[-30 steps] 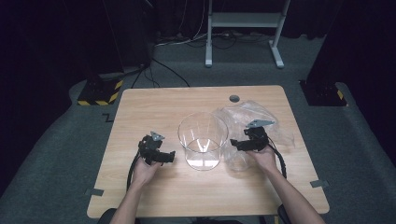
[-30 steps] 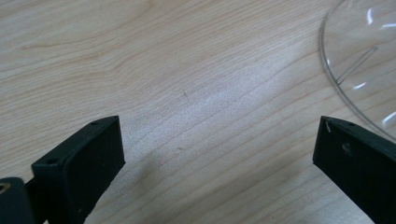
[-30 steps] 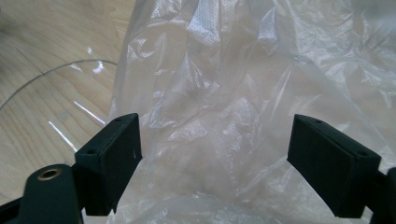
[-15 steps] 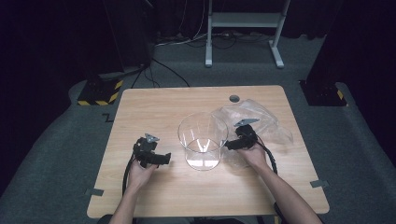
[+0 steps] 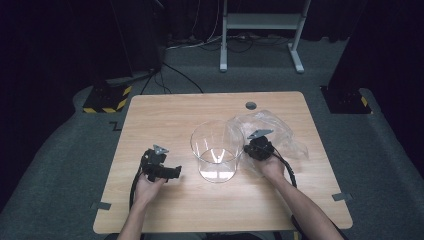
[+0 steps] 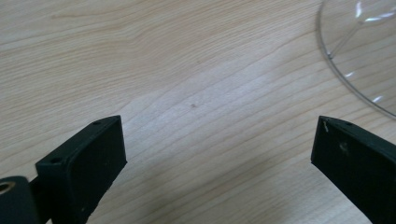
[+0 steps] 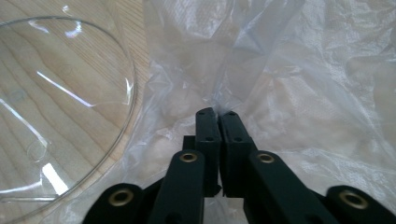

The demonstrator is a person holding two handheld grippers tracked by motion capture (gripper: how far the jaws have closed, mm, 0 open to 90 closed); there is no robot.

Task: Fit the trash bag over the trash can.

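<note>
We have the right claw point(image 7: 217, 113) just pinched shut on a fold of the plastic bag point(image 5: 280, 137), which lies right of the clear tub point(image 5: 216, 150) on the table point(image 5: 175, 115) (left claw point(image 6: 215, 154) wide, empty), so the bag must travel left.

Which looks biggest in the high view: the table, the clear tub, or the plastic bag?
1. table
2. plastic bag and clear tub: they look nearly alike, and the see-through bag's edges are hard to trace, so I won't rank them.
</note>
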